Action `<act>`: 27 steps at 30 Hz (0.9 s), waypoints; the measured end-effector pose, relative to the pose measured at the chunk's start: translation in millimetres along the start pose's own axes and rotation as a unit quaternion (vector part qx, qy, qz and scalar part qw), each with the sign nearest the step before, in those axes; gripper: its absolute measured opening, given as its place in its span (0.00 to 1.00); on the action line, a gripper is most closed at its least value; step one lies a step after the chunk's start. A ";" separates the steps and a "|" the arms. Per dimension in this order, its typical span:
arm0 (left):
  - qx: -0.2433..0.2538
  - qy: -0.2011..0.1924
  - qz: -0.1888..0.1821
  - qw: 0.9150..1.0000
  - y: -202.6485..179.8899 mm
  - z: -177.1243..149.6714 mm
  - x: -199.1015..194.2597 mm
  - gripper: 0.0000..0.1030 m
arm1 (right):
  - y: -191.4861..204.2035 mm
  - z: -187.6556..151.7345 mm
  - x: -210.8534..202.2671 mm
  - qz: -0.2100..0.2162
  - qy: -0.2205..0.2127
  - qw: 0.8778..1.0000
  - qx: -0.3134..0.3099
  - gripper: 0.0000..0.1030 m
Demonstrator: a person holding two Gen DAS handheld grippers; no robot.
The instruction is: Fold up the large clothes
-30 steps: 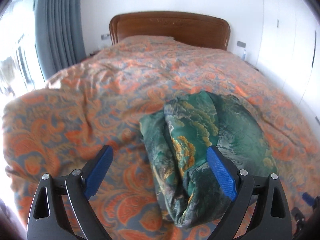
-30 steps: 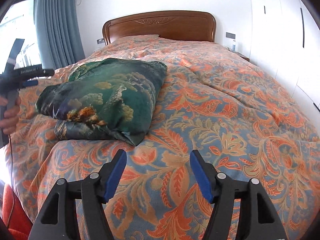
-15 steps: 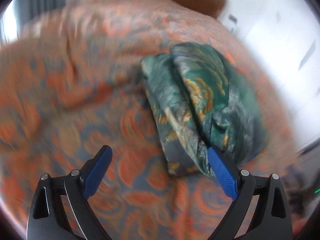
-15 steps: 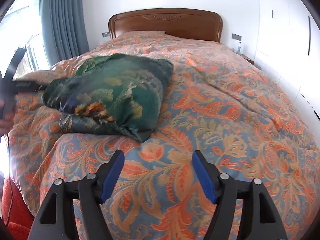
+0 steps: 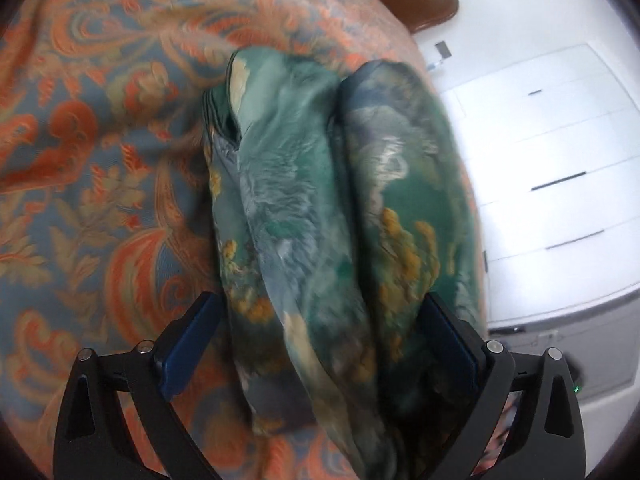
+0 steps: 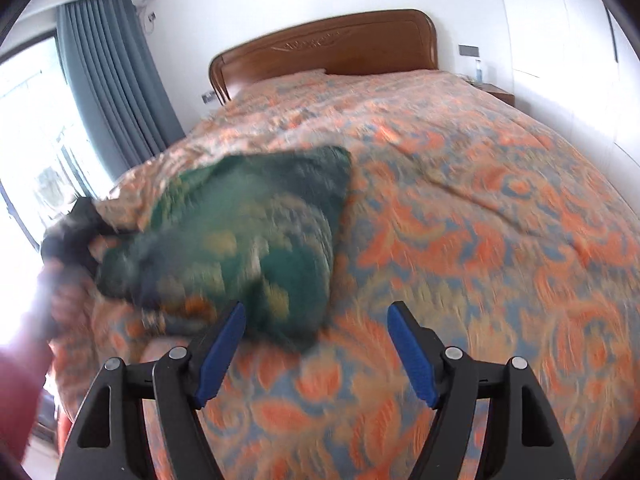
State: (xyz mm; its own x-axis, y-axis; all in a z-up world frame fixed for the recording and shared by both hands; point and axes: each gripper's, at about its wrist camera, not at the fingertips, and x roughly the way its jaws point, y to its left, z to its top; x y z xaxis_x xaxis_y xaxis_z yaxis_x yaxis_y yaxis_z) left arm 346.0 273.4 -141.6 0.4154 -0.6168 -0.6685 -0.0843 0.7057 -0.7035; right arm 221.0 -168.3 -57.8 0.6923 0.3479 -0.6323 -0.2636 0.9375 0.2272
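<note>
A folded green garment with gold and grey print (image 5: 320, 208) lies on the bed. In the left wrist view its near end fills the gap between the wide-open blue pads of my left gripper (image 5: 320, 344), which straddles the bundle. In the right wrist view the garment (image 6: 256, 236) lies left of centre, blurred. My right gripper (image 6: 316, 344) is open and empty, held above the bedspread just right of the garment's near corner. The left gripper (image 6: 68, 240) shows as a dark blur at the garment's far left end.
The orange and blue patterned bedspread (image 6: 480, 208) covers the whole bed. A wooden headboard (image 6: 328, 48) stands at the back. Grey curtains (image 6: 108, 80) and a bright window are on the left. White wardrobe doors (image 5: 552, 184) are on the right.
My left gripper has swung down and forward onto the garment's end, which now sits between its pads. My right gripper has moved closer to the garment's near corner.
</note>
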 end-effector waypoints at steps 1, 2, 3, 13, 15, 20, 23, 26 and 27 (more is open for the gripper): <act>-0.004 0.002 -0.002 1.000 3.6 0.2 3.6 1.00 | -4.9 13.2 9.7 0.011 0.007 1.000 -0.002 0.74; -0.032 0.015 -0.011 0.999 9.8 0.2 6.4 1.00 | -8.0 20.1 16.9 0.016 0.013 1.000 -0.002 0.74; -0.041 0.016 -0.024 0.999 15.6 0.6 9.5 1.00 | -16.3 30.3 30.2 0.025 0.024 0.999 0.005 0.74; -0.064 0.038 -0.064 0.995 35.6 5.3 45.9 1.00 | -50.6 45.0 182.0 0.234 0.173 0.948 0.127 0.82; -0.072 0.043 -0.073 0.994 40.4 6.2 49.3 1.00 | -54.7 44.2 200.4 0.256 0.185 0.935 0.158 0.89; -0.061 0.030 -0.053 0.996 25.0 4.1 37.7 0.59 | -50.1 44.0 222.6 0.275 0.203 0.924 0.171 0.78; -0.036 0.007 -0.038 0.999 3.8 -0.9 15.3 0.48 | -18.1 56.6 197.4 0.229 0.169 0.955 0.079 0.69; -0.012 -0.017 -0.037 0.999 -21.3 -6.2 -10.6 0.48 | 0.3 63.5 171.4 0.218 0.133 0.966 0.040 0.67; -0.003 -0.026 -0.041 0.999 -31.1 -7.0 -21.0 0.48 | 5.8 68.2 158.7 0.218 0.115 0.969 0.030 0.67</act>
State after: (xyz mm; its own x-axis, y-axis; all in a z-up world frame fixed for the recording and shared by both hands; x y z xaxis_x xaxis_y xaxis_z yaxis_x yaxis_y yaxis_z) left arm 333.6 262.0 -107.4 0.4674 -0.6534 -0.5955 -0.0529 0.6517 -0.7566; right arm 375.2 -107.0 -106.3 0.3549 0.7055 -0.6134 -0.4526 0.7037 0.5476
